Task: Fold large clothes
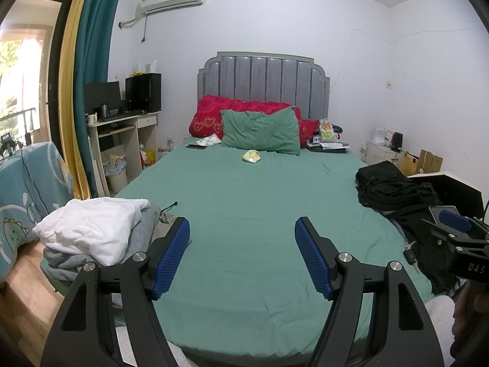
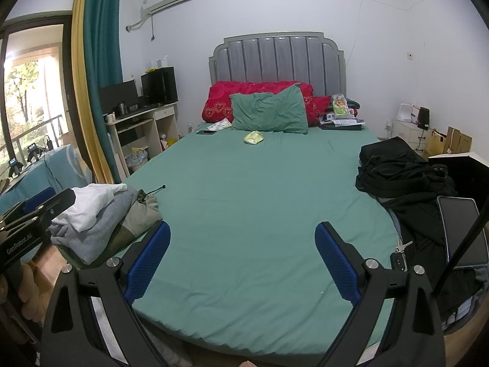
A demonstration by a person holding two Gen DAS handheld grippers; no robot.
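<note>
A stack of folded clothes, white (image 1: 91, 229) on grey, lies at the near left corner of the green bed (image 1: 244, 202); it also shows in the right wrist view (image 2: 101, 217). A heap of black clothes (image 1: 394, 192) lies at the right edge, seen too in the right wrist view (image 2: 400, 171). My left gripper (image 1: 242, 229) is open and empty above the bed's foot. My right gripper (image 2: 243, 234) is open and empty, also above the foot. The right gripper's body shows at the left wrist view's right edge (image 1: 452, 235).
A green pillow (image 1: 259, 133), red quilt (image 1: 211, 116), yellow packet (image 1: 251, 156), phone (image 1: 196, 146) and clutter lie near the headboard. A tablet (image 2: 463, 235) and keys (image 2: 400, 253) lie at the right. A desk (image 1: 128, 128) stands left, and a nightstand (image 1: 382, 150) stands right.
</note>
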